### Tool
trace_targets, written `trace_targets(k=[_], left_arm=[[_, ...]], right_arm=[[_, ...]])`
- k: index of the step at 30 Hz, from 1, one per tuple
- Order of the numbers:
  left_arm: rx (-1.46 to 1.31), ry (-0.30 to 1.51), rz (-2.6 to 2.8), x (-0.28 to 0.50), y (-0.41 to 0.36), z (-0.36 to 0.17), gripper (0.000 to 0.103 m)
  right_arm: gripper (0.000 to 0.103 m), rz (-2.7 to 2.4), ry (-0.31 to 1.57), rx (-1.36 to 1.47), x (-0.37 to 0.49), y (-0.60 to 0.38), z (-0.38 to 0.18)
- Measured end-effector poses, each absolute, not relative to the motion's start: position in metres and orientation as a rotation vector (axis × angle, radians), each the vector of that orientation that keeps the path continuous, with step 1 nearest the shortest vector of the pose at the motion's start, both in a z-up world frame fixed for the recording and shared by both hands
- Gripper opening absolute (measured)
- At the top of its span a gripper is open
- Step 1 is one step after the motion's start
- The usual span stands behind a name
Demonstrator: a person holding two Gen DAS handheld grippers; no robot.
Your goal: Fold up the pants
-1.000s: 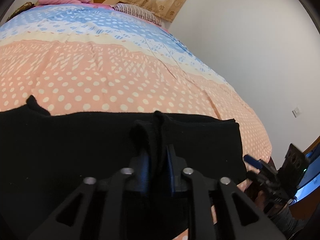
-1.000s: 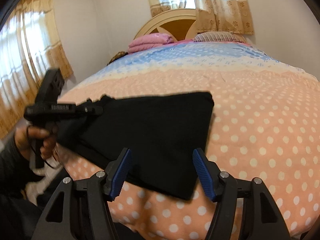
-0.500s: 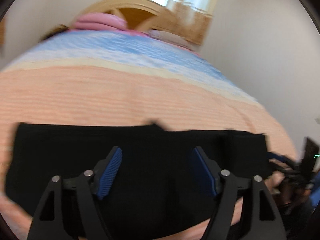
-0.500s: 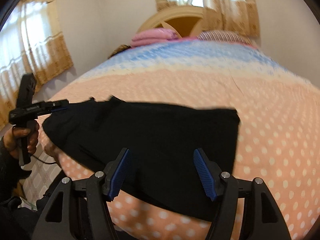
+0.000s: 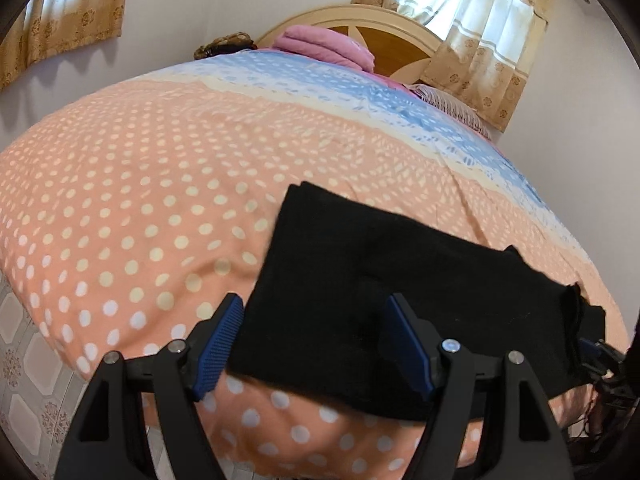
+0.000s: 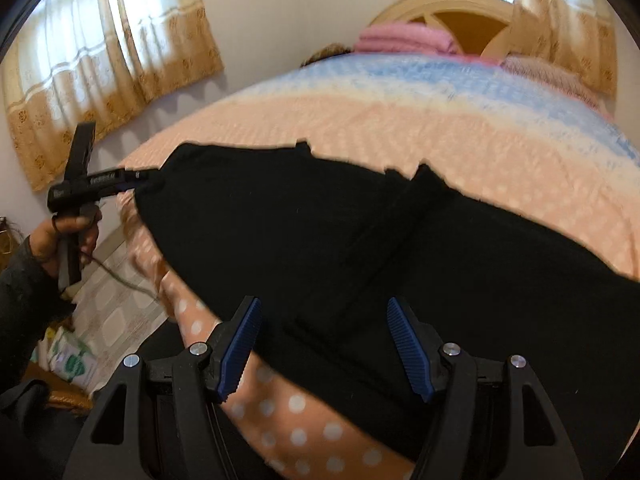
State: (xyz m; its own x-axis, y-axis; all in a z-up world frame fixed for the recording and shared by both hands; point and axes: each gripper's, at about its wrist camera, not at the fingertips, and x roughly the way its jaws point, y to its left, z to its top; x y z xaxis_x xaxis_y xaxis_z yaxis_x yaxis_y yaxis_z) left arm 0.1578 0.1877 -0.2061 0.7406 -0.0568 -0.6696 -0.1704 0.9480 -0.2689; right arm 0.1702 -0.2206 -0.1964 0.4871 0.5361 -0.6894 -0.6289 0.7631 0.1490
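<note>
Released since 1 s ago: left tool (image 5: 312, 344) now gapes empty beside pants (image 5: 400, 292) left corner. Right tool (image 6: 324, 348) also spread, over pants on bed (image 5: 140, 200).

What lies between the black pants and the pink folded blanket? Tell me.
Only bare quilt: orange polka-dot, then blue bands, between the black folded pants and the pink folded blanket, seen in the left wrist view.
</note>
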Motion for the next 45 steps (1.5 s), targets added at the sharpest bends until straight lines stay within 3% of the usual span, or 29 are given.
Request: trace_targets(k=[7,11,14,19,23,25,26,27,28,45], left_arm=[[-0.378,0.71,0.03,0.157,0.201,-0.211,0.073],[-0.388,0.714,0.039,0.153,0.206,-0.212,0.055],[-0.399,0.715,0.037,0.147,0.207,-0.21,0.047],[-0.385,0.718,0.071,0.145,0.2,-0.21,0.047],[-0.426,0.715,0.062,0.147,0.207,-0.215,0.052],[-0.431,0.713,0.044,0.148,0.209,-0.214,0.044],[-0.427,0.71,0.033,0.147,0.209,-0.213,0.03],[-0.447,0.701,-0.004,0.145,0.21,-0.21,0.023],[-0.467,0.688,-0.02,0.142,0.21,-0.207,0.021],[-0.502,0.5,-0.246,0.123,0.165,-0.135,0.02]], right_arm=[[0.067,0.69,0.762,-0.063,0.157,-0.244,-0.184],[0.067,0.646,0.753,0.001,0.152,-0.256,-0.187],[0.067,0.634,0.743,0.047,0.149,-0.262,-0.187],[0.067,0.631,0.741,0.06,0.146,-0.262,-0.192],[0.067,0.623,0.749,0.033,0.146,-0.257,-0.197],[0.067,0.624,0.749,0.036,0.145,-0.258,-0.196],[0.067,0.627,0.747,0.042,0.144,-0.259,-0.194],[0.067,0.628,0.746,0.046,0.144,-0.259,-0.193],[0.067,0.628,0.744,0.05,0.144,-0.26,-0.193],[0.067,0.59,0.704,0.103,0.14,-0.283,-0.181]])
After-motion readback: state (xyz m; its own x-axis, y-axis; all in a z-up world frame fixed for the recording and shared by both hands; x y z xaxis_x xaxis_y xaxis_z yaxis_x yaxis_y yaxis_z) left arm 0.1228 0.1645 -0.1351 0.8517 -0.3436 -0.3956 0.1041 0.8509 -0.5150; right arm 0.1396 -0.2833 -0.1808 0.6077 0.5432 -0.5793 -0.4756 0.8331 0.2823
